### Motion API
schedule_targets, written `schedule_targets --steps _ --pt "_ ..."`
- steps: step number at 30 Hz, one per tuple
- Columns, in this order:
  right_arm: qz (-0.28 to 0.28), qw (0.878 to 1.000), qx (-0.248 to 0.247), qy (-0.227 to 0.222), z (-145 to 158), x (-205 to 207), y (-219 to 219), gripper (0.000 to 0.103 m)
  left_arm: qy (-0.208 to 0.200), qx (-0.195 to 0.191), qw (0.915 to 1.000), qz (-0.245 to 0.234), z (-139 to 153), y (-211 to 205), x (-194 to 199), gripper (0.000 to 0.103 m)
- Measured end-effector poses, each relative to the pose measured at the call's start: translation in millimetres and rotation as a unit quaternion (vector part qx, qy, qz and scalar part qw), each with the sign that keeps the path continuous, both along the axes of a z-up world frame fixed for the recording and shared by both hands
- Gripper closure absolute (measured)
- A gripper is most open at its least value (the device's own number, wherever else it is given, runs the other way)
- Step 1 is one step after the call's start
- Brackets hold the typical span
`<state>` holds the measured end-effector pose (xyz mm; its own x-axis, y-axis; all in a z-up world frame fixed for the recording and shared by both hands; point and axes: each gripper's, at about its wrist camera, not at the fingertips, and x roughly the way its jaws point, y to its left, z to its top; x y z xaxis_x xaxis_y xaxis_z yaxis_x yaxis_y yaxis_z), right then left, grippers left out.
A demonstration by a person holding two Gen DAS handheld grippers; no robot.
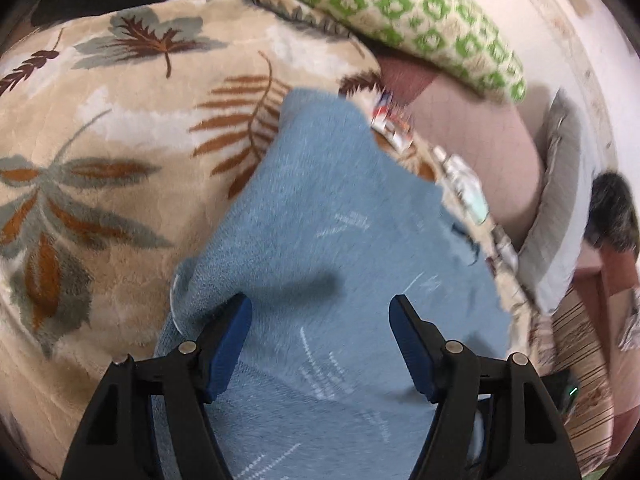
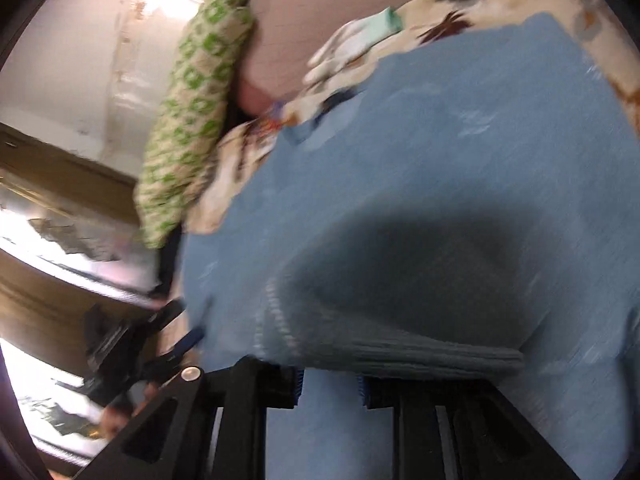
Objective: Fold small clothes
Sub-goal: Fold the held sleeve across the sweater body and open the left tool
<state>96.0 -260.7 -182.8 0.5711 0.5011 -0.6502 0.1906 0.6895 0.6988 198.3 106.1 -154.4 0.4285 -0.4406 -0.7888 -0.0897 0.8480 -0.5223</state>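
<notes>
A small blue knit garment (image 1: 320,216) lies on a beige blanket with brown and grey leaves (image 1: 100,168). My left gripper (image 1: 320,312) is open just above the garment's near part, with cloth bunched against its left finger (image 1: 228,336). In the right wrist view the same blue garment (image 2: 440,152) fills the frame. My right gripper (image 2: 330,384) has its jaws close together under a folded ribbed hem (image 2: 400,356); motion blur hides whether they pinch it. The left gripper also shows in the right wrist view (image 2: 168,340) at the garment's left edge.
A green-and-cream patterned pillow (image 1: 400,4) lies beyond the garment, also in the right wrist view (image 2: 192,92). Small pale clothes (image 1: 464,184) lie at the blanket's far right edge by a pink cushion (image 1: 480,132). A grey pillow (image 1: 556,208) stands at the right.
</notes>
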Motion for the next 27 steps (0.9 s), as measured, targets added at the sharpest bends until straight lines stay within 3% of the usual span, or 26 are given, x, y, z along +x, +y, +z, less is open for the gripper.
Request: schedule_targets --steps 2,4,7,9,10,11,12,13,15,20,27 --pt "-0.033 0.999 -0.027 -0.019 7.8 0.2 -13.6 0.081 -0.004 -0.01 0.9999 -0.004 5.6 5.1 -6.0 0.032" --pt "-0.09 0.992 -0.062 -0.07 32.2 -8.4 -39.1 0.081 -0.01 -0.026 0.9996 -0.01 10.9 4.4 -7.2 0.032" --pt "-0.167 0.971 -0.117 -0.121 63.1 -22.7 -72.6 0.081 -0.011 -0.031 0.9994 -0.009 13.8 3.5 -8.3 0.032" --pt "-0.205 0.966 -0.103 -0.122 70.0 -36.0 -101.0 0.081 -0.001 -0.025 0.9996 -0.012 9.6 0.3 -8.5 0.032" --pt "-0.217 0.965 -0.083 -0.118 68.3 -39.8 -111.3 0.076 0.003 -0.022 0.9997 -0.014 7.7 -3.5 -8.0 0.032" --pt "-0.216 0.969 -0.059 -0.109 64.6 -39.8 -117.8 0.069 0.005 -0.017 0.9997 -0.019 6.1 -7.9 -8.7 0.032" --pt "-0.207 0.972 -0.04 -0.103 61.7 -38.3 -121.1 0.048 0.005 -0.016 0.9996 -0.022 7.0 -10.3 -10.3 0.032" --pt "-0.194 0.976 -0.016 -0.098 57.4 -36.1 -121.1 0.033 0.002 -0.018 0.9995 -0.026 8.5 -12.9 -11.7 0.032" --pt "-0.164 0.982 0.001 -0.097 57.5 -28.6 -107.6 0.033 -0.017 -0.036 0.9984 -0.042 17.0 -21.6 -18.2 0.032" --pt "-0.083 0.992 -0.013 -0.089 58.8 -17.2 -67.4 0.033 -0.063 -0.06 0.9896 -0.115 29.0 -67.0 -34.5 0.032" --pt "-0.067 0.996 0.017 -0.05 32.4 -24.4 -61.9 0.033 -0.069 -0.107 0.9803 -0.151 12.1 -120.4 -24.7 0.032"
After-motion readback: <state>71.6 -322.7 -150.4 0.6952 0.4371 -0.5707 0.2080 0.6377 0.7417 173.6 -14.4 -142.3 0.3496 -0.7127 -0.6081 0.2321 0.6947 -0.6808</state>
